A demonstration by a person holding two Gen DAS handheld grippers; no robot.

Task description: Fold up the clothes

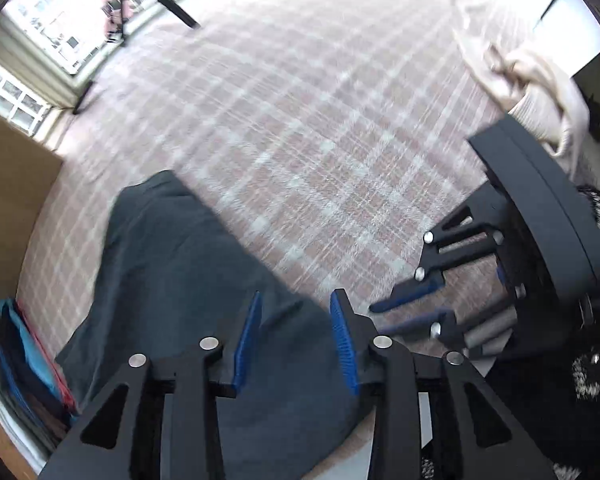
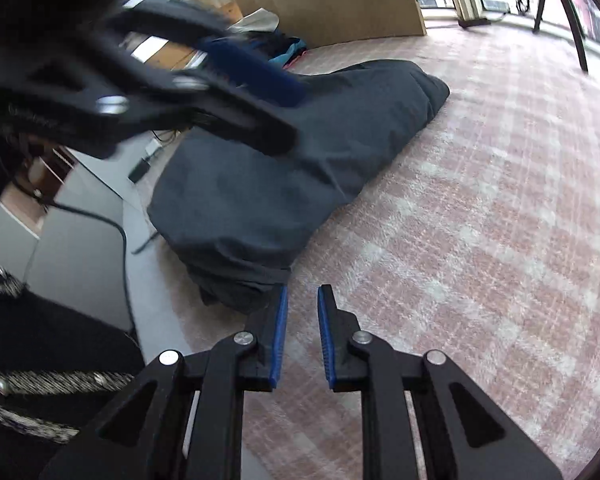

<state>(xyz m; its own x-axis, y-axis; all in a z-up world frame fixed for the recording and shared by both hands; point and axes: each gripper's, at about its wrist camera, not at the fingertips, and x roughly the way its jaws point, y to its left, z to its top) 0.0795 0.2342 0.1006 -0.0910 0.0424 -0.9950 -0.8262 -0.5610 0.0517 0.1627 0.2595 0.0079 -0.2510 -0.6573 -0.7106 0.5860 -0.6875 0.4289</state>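
Left wrist view shows your left gripper released above the soft, limp dark garment; your right gripper grips nothing, so pinch the hem just beside it.

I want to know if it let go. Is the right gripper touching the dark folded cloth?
Apart. In the right wrist view the right gripper has only checked cover between its pads, and the dark folded cloth ends just left of its left fingertip.
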